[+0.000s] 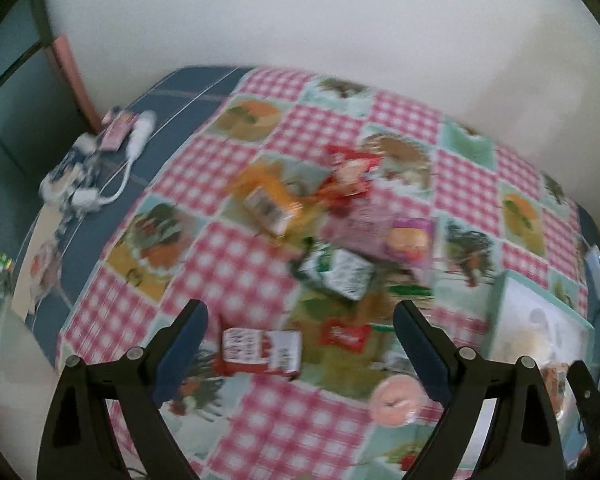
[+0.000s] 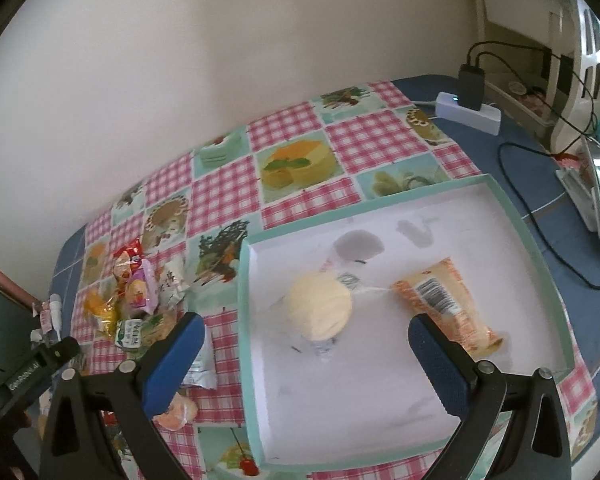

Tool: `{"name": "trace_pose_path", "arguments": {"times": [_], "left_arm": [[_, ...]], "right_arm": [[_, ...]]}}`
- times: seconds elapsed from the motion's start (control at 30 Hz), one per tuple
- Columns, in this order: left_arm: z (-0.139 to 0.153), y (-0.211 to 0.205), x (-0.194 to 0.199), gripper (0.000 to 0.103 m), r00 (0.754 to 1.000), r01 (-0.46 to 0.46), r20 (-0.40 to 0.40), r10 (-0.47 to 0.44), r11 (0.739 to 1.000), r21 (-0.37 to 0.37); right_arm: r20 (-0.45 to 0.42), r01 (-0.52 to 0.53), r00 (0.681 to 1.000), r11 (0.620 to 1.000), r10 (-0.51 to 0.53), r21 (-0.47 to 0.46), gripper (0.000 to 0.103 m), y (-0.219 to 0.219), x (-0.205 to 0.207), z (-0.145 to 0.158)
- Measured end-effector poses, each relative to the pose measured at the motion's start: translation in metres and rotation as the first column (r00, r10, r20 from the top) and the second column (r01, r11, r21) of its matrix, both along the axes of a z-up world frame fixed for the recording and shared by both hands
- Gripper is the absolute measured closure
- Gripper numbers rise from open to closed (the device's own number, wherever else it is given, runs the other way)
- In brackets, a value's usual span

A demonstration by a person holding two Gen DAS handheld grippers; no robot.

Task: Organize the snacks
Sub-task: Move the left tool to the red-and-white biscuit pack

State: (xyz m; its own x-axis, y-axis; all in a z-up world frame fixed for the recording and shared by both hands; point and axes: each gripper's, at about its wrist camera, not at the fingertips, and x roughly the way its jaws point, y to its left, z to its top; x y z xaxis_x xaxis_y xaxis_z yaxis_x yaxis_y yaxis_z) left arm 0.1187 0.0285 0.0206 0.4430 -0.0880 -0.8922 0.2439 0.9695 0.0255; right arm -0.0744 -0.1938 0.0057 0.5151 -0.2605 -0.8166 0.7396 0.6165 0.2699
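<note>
Spreading wide with nothing between its pads, the right gripper (image 2: 304,364) hung above the teal-rimmed tray (image 2: 540,256), where a wrapped yellow bun (image 2: 320,312) and an orange packet (image 2: 444,300) lay. The left gripper (image 1: 300,348), also apart and empty, hovered over a red-and-white packet (image 1: 260,350) near the blurred snack pile (image 1: 332,216) on the checked tablecloth (image 1: 240,264).

Left tool (image 1: 300,344): tilted steeply down, jaws spread wide, nothing between the blue pads (image 1: 182,354). View blurred.

Right tool (image 2: 306,360): also angled down, jaws at full spread, pads (image 2: 172,364) clear of contact, nothing gripped. Black arms of both tools frame each view.
</note>
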Motion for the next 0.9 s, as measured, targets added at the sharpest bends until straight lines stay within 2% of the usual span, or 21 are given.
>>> {"name": "trace_pose_path", "arguments": {"times": [0.27,0.53,0.77,0.9], "left_arm": [[-0.005,0.037,0.019,0.009,0.993,-0.12,-0.002,0.12,0.993,0.015],[-0.019,0.071,0.035,0.009,0.973,-0.22,-0.067,0.221,0.975,0.026],[-0.027,0.086,0.043,0.009,0.962,-0.252,-0.105,0.252,0.968,0.013],[-0.035,0.087,0.045,0.009,0.959,-0.248,-0.143,0.244,0.969,-0.01]], "right_arm": [[-0.003,-0.077,0.997,0.996,0.077,-0.042,0.0,0.026,0.022,0.001],[-0.004,-0.194,0.981,0.981,0.194,-0.017,0.0,0.061,0.049,-0.006],[-0.001,-0.267,0.964,0.964,0.267,0.013,0.0,0.084,0.068,-0.014],[-0.034,-0.298,0.954,0.954,0.299,0.033,0.0,0.092,0.079,-0.024]]}}
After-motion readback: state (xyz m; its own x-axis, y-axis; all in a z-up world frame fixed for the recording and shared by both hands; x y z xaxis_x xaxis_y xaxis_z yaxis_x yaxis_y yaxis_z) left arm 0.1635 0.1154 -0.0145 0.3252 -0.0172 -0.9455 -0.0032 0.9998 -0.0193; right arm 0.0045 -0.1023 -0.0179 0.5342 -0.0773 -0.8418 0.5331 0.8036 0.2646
